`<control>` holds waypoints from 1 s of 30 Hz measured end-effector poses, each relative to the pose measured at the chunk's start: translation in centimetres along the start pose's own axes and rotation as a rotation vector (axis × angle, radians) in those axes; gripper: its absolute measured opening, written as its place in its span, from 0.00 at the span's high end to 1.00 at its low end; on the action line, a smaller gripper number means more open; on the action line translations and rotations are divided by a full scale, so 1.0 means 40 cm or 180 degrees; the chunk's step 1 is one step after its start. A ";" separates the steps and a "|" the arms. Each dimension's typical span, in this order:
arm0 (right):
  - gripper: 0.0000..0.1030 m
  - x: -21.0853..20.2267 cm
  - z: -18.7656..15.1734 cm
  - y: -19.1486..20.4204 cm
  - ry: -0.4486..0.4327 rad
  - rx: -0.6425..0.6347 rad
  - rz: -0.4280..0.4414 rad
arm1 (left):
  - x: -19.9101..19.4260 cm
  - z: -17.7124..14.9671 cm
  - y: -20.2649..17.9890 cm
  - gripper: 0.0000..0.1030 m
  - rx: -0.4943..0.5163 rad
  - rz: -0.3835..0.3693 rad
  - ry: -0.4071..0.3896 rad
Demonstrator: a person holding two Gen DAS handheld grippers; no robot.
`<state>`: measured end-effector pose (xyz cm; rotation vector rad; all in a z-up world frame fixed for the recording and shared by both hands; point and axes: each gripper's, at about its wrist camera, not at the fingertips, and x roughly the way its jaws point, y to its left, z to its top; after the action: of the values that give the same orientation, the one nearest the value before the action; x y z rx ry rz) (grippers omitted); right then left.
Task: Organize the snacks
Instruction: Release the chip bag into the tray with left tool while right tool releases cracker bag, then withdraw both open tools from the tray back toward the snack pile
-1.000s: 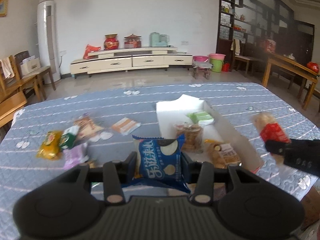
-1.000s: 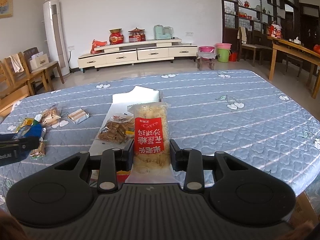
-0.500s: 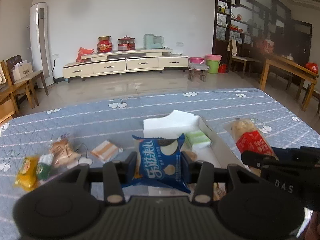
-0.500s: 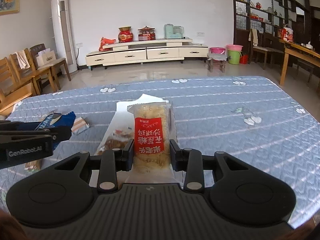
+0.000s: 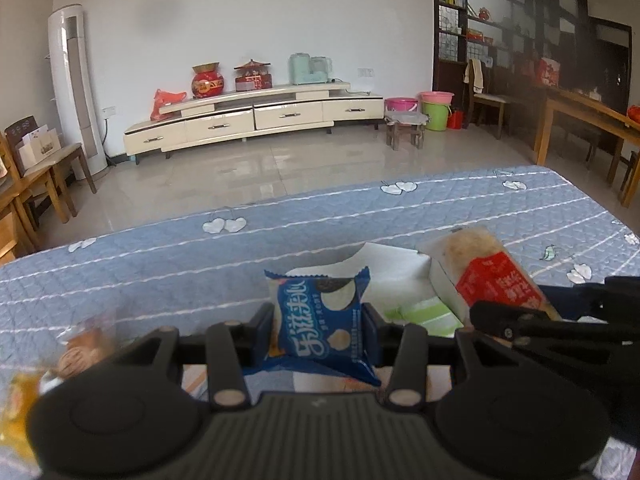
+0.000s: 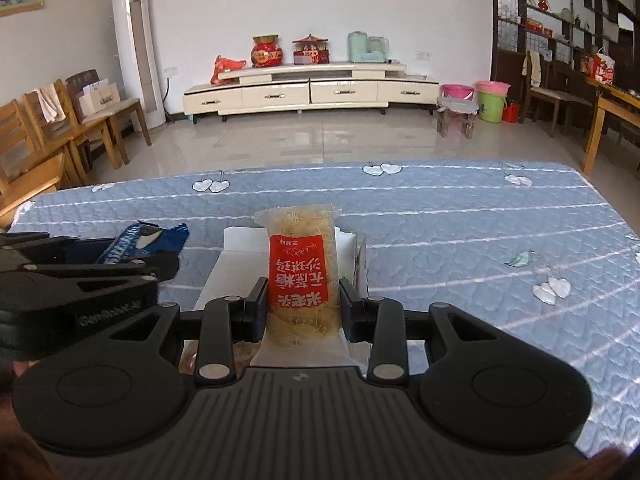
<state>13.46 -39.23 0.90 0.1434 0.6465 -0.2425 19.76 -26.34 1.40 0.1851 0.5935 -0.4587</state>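
My left gripper is shut on a blue cookie packet and holds it above the near end of a white box. My right gripper is shut on a clear packet with a red label, held over the same white box. The red-label packet and the right gripper show at the right of the left wrist view. The left gripper with the blue packet shows at the left of the right wrist view. A green packet lies in the box.
The blue quilted table cover spreads to the right and far side. Loose snacks, a brown one and a yellow one, lie blurred at the left. Wooden chairs stand beyond the table's left edge.
Both grippers have moved forward and toward each other over the white box, each still holding its packet. The loose snacks have slid to the left edge of the left wrist view.
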 end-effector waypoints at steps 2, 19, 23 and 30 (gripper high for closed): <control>0.58 0.024 0.007 -0.001 0.0031 -0.0034 -0.0004 | 0.019 0.005 0.001 0.57 -0.0020 -0.0016 0.0016; 0.42 -0.032 -0.024 -0.006 -0.0072 0.0011 -0.0178 | 0.048 0.016 0.052 0.35 -0.0412 -0.0249 0.0063; 0.34 -0.103 -0.043 0.021 -0.0141 -0.0131 -0.0258 | -0.011 0.018 0.074 0.35 -0.0415 -0.0116 0.0026; 0.24 -0.184 -0.054 0.069 -0.0175 -0.0081 -0.0145 | -0.138 -0.011 0.106 0.35 -0.0375 0.0095 -0.0030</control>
<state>7.27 -34.80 3.87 0.0973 0.5983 -0.2811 17.48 -20.48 4.40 0.0793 0.6060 -0.3944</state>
